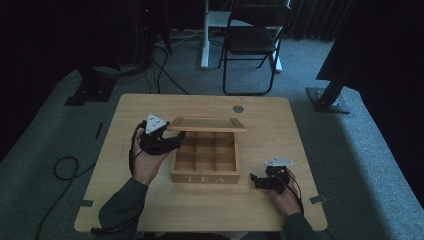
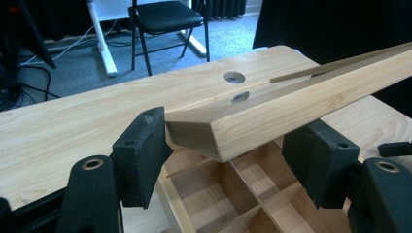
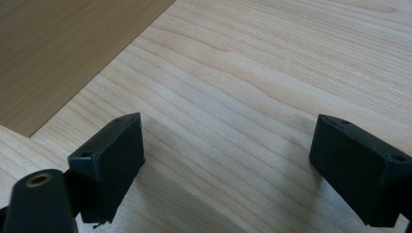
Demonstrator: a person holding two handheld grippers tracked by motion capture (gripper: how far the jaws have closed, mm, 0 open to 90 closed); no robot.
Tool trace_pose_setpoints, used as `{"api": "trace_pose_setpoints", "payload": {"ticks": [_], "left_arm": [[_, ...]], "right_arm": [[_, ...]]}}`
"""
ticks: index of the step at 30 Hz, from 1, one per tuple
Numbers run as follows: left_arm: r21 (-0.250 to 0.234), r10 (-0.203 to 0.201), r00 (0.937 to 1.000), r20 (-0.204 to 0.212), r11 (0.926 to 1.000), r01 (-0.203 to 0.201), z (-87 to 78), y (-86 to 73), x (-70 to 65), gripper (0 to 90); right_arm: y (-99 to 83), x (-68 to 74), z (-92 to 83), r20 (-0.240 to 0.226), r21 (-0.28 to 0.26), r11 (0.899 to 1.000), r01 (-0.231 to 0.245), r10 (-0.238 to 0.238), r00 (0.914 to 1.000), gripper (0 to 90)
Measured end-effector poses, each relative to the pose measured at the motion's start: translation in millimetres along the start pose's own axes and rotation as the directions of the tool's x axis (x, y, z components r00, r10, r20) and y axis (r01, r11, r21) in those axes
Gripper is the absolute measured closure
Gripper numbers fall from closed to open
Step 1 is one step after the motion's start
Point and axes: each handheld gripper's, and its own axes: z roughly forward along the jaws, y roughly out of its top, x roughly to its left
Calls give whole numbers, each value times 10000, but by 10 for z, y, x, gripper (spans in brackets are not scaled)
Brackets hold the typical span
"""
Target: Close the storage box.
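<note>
The left tool (image 1: 172, 141) has the corner of the tea box's lid (image 2: 272, 109) between its wide-set jaws, the lid raised partway and tilted above the empty compartments of the tea box (image 1: 205, 172) just below the tool; whether the pads press on the wood I cannot tell. The lid looks about half lifted, so swinging it fully back appears left. The right tool (image 1: 256, 180) rests wide and empty on the desk (image 3: 272, 73), the box just beside its jaws.

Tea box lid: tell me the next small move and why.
Probably swing the lid a little further back. The left gripper straddles its corner with jaws wide, the lid hangs half-raised over the tea box, and the right gripper rests open on the table.
</note>
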Motion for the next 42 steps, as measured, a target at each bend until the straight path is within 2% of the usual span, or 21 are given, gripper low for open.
{"api": "trace_pose_setpoints", "payload": {"ticks": [17,42], "left_arm": [[179,-84,10000,12,9998,84,-20,-116,-39,327],[712,-228,9996,178,9972,215,-33,-338,-81,316]], "right_arm": [[0,-1,0,3,3,10000,19,-19,10000,120],[0,0,0,-5,10,10000,8,-8,10000,121]]}}
